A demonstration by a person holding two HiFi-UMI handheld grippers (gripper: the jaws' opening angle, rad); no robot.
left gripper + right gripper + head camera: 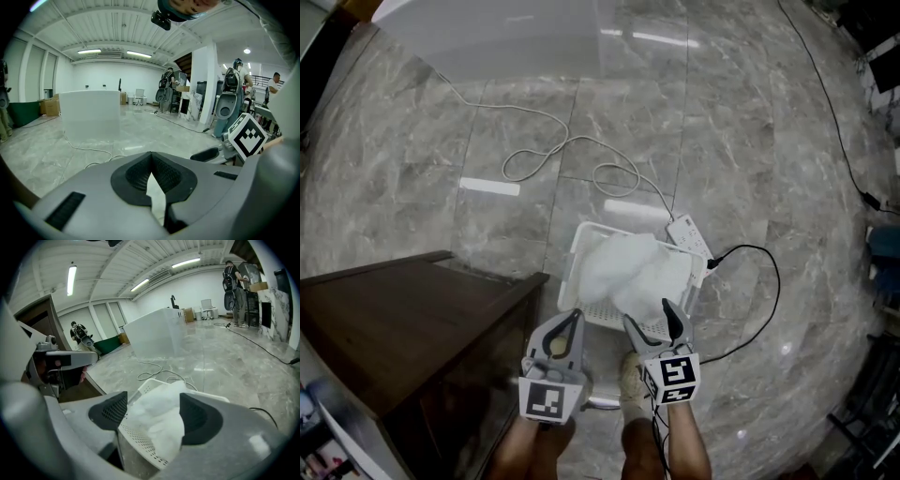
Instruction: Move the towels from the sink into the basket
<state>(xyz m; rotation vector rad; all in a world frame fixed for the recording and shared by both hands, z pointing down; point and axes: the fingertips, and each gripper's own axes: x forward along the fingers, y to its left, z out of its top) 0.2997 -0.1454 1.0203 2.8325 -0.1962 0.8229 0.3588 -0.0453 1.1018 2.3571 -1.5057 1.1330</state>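
A white perforated basket [574, 253] stands on the marble floor with white towels [628, 267] heaped in it. My left gripper [572, 315] hovers at the basket's near left rim. Its jaws are shut, and the left gripper [151, 161] pinches a thin white strip of towel [157, 194] between its pads. My right gripper [650, 317] hangs over the near right rim with its jaws spread wide. Seen from the right gripper [153, 413], the towel [157, 420] lies in the basket [140, 441] beyond the pads, and neither pad presses on it. No sink is in view.
A dark wooden cabinet [394, 319] stands close on the left. A white power strip [689, 234], a white cable [572, 150] and a black cable [769, 281] lie beyond the basket. A pale box [506, 37] stands farther off. The person's shoe [633, 394] is just behind the basket.
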